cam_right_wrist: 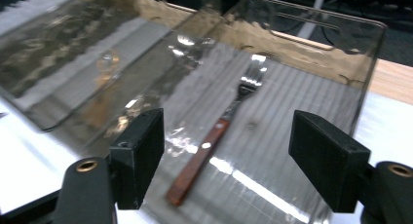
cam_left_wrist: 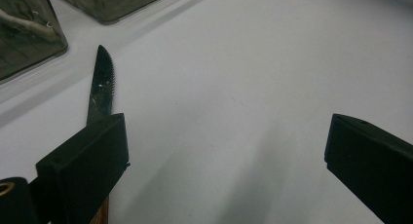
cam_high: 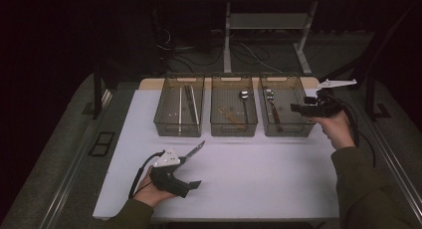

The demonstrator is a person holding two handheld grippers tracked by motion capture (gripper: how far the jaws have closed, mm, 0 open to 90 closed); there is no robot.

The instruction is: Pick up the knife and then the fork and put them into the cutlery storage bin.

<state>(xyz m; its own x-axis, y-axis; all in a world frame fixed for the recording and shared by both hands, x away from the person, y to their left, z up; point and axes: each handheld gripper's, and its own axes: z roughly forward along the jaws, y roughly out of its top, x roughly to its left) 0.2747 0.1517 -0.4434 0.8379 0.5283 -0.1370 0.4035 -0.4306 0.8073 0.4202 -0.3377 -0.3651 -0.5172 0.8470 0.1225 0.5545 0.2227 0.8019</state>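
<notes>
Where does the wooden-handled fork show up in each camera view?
High view: the fork lies in the rightmost clear bin, upper right, beside the right gripper.
Right gripper view: centre, tines up, lying in that bin between the open jaws.
Left gripper view: not in it; a serrated knife is there.
Shared landmark: the rightmost bin's handle slot.

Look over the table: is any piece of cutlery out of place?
Yes. A serrated knife sits outside the three bins, against one pad of the wide-open left gripper. The fork lies in the right bin.
</notes>
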